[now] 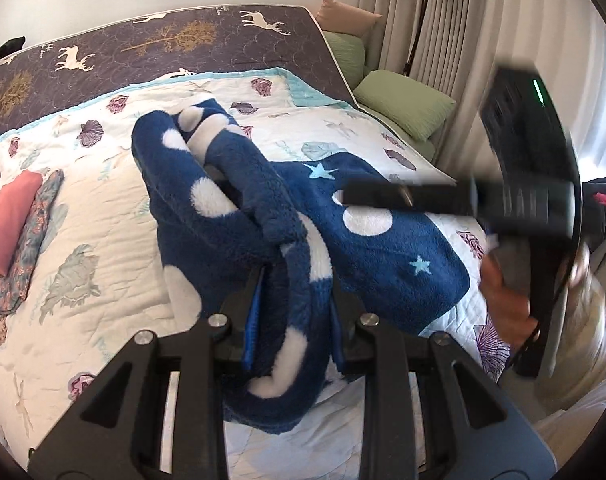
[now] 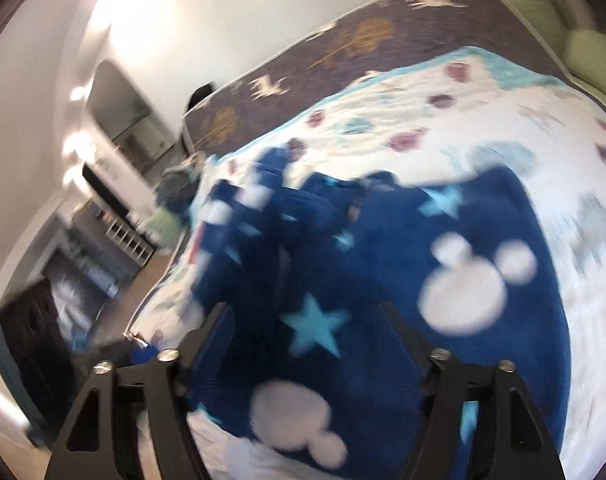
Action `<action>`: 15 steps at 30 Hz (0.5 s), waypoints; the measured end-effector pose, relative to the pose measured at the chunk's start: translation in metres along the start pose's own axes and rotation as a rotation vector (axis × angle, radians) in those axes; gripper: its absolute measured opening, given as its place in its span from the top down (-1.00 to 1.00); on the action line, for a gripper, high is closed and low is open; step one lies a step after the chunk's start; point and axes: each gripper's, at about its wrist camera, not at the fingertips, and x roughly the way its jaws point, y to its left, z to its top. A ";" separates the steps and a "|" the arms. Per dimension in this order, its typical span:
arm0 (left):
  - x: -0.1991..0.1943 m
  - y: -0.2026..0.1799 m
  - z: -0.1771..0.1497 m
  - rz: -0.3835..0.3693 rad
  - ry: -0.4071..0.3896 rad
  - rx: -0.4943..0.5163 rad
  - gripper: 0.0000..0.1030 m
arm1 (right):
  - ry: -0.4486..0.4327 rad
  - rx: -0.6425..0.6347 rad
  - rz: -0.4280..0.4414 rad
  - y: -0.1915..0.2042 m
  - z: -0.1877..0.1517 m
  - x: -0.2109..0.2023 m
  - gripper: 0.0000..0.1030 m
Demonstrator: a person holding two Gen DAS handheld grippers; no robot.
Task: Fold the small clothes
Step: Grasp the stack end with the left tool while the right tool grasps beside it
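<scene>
Two folded garments (image 1: 19, 216) lie well left of the left tongs (image 1: 293, 320), which clamp the unfolded blue fleece (image 1: 383, 264); right tongs (image 2: 303, 328) grip: cannot tell

You see a navy fleece garment (image 1: 239, 208) with white dots and pale-blue stars; beyond it on the white seashell-print quilt (image 1: 83, 288), a folded pink cloth (image 1: 13, 216) beside a floral one (image 1: 31, 240).
</scene>
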 end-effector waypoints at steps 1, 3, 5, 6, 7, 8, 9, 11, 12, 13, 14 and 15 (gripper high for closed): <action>0.000 0.000 0.000 0.002 0.000 -0.003 0.42 | 0.019 -0.026 0.009 0.008 0.010 0.005 -0.59; 0.000 0.000 -0.001 0.005 -0.001 -0.011 0.42 | 0.070 -0.095 0.031 0.024 0.024 0.021 -0.63; 0.000 -0.002 0.000 0.008 0.000 -0.015 0.42 | 0.153 -0.172 0.039 0.043 0.039 0.047 -0.63; 0.000 -0.002 -0.001 0.008 0.000 -0.016 0.42 | 0.189 -0.187 0.039 0.050 0.043 0.060 -0.63; 0.001 -0.003 -0.001 0.008 0.000 -0.014 0.42 | 0.223 -0.193 0.040 0.055 0.045 0.072 -0.63; 0.000 -0.003 -0.001 0.008 0.001 -0.010 0.42 | 0.252 -0.199 0.037 0.059 0.047 0.082 -0.63; 0.000 -0.004 -0.002 0.008 0.001 -0.007 0.42 | 0.273 -0.204 0.032 0.063 0.048 0.091 -0.63; 0.000 -0.004 -0.003 0.010 0.001 -0.003 0.42 | 0.314 -0.220 0.002 0.071 0.049 0.111 -0.63; 0.000 -0.004 -0.003 0.007 0.000 -0.003 0.42 | 0.318 -0.226 -0.016 0.072 0.049 0.117 -0.61; 0.000 -0.003 -0.003 0.006 0.000 -0.005 0.42 | 0.315 -0.236 -0.046 0.074 0.048 0.121 -0.55; 0.000 -0.003 -0.003 0.013 -0.002 -0.005 0.42 | 0.301 -0.251 -0.075 0.075 0.048 0.125 -0.06; 0.000 -0.002 -0.002 0.009 0.000 -0.006 0.42 | 0.301 -0.259 -0.076 0.075 0.048 0.126 0.34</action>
